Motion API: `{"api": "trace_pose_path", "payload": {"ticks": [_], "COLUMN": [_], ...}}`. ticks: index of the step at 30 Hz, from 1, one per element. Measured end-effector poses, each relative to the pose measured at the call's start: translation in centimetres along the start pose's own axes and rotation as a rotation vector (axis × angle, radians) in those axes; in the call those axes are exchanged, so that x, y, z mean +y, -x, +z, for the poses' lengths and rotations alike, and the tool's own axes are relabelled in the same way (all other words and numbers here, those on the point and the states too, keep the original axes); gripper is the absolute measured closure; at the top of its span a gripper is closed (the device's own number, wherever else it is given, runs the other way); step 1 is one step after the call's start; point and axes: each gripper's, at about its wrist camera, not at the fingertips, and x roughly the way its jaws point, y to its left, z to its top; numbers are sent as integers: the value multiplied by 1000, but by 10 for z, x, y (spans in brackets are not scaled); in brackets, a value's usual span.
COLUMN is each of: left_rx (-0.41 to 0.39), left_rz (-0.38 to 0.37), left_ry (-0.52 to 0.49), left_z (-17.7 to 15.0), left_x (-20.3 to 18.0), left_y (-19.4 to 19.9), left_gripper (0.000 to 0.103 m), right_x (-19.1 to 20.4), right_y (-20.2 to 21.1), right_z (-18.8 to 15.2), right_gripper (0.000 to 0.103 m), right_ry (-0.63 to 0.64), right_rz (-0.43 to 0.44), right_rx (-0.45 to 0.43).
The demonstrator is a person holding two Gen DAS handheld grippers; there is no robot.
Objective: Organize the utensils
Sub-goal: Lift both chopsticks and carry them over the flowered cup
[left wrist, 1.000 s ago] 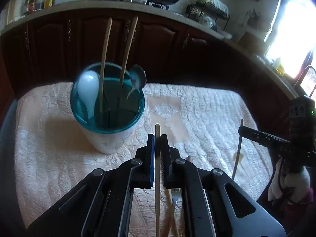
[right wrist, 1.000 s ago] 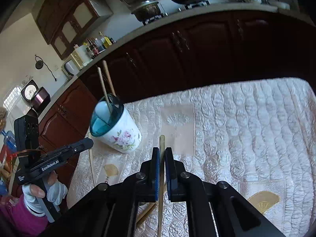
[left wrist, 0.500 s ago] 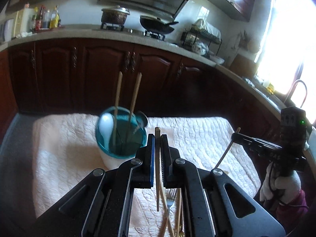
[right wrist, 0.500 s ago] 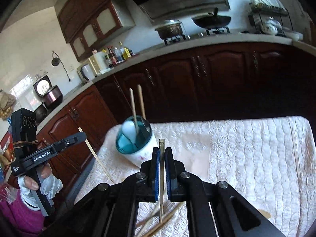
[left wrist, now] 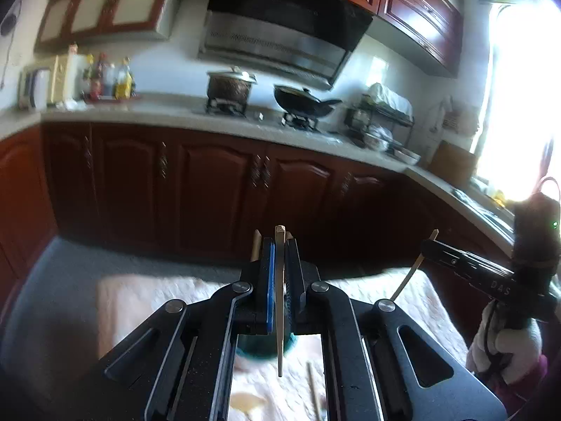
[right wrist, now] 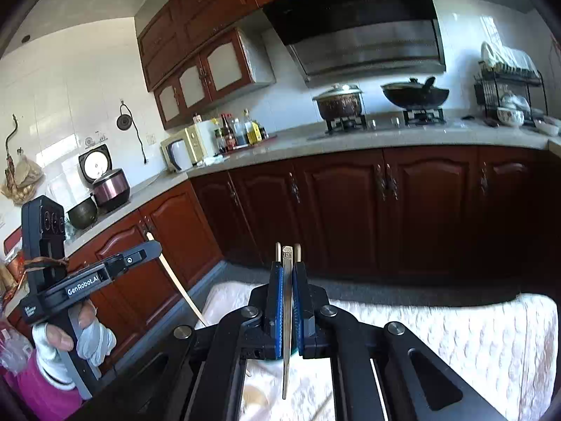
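A dark wooden cabinet run (right wrist: 385, 210) under a pale counter fills the background, and a quilted cream cloth (right wrist: 491, 343) covers the table below. The teal-rimmed cup (left wrist: 263, 349) sits on the cloth, mostly hidden behind the left gripper (left wrist: 279, 270), whose fingers pinch one upright chopstick (left wrist: 279, 315). The right gripper (right wrist: 287, 291) likewise clamps a second chopstick (right wrist: 286, 351) above the cloth.

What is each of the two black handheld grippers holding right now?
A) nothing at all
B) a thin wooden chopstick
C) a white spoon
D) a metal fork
B: the left gripper is clamped on a thin wooden chopstick, and the right gripper pinches another chopstick between its blue pads.
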Motion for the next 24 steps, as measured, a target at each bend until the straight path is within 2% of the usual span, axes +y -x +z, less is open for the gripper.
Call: {"api": "trace_pose_path", "payload": {"ticks": [10,18,24], "left_rx": [-25,44,103], "left_rz": [96,143,150], "left_ry": [-27,-23,-11], "left_z": [17,-1,-21], "left_x": [17,31,35], "left_y": [-36,-80,-100], "left_gripper": [99,99,99], "right_x": [13,11,1], "right_y": [-63,-114,-140], "right_z": [33,23,7], "right_gripper": [98,98,98], "right_ry": [24,34,21], "right_rz": [1,-4,3], "right_rx": [-40,8,66]}}
